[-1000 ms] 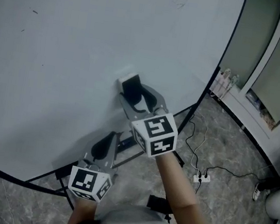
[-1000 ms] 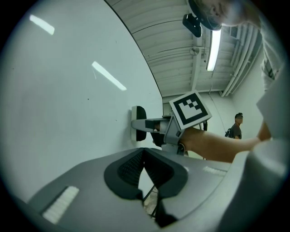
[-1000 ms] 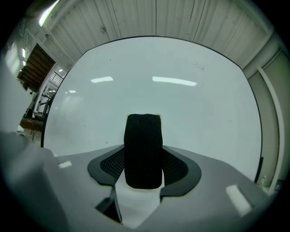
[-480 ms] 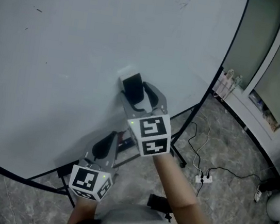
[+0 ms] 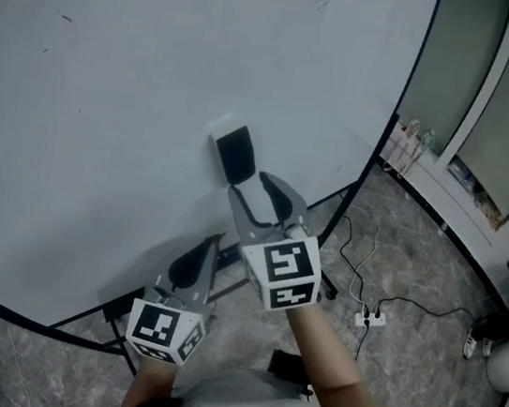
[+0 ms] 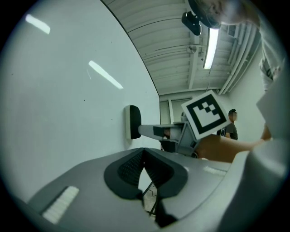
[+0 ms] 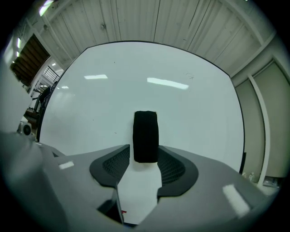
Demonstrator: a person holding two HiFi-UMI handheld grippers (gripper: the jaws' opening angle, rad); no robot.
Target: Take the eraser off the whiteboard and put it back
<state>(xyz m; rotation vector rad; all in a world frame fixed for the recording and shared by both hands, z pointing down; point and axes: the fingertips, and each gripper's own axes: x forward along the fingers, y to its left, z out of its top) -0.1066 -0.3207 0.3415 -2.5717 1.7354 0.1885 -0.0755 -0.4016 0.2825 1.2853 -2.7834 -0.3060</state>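
Note:
The black eraser (image 5: pixel 233 154) with its white backing sticks to the whiteboard (image 5: pixel 111 82). My right gripper (image 5: pixel 254 191) is just below and to the right of it, open, with its tips a short way off the eraser. In the right gripper view the eraser (image 7: pixel 145 136) stands straight ahead beyond the jaw tips (image 7: pixel 145 156). Those jaws have just been closing somewhat, and nothing is between the pads. My left gripper (image 5: pixel 198 261) is lower down near the board's bottom edge, shut and empty. Its own view shows the eraser (image 6: pixel 132 121) and the right gripper (image 6: pixel 152 131) side-on.
The whiteboard's black frame and stand legs (image 5: pixel 325 237) run down at the right. A power strip (image 5: pixel 370 318) and cables lie on the stone floor. Glass doors (image 5: pixel 492 138) are at the far right. A person (image 6: pixel 232 124) stands in the background.
My right gripper has drawn back from the eraser, down and to the right in the head view. The eraser stays on the board. The left gripper has kept still.

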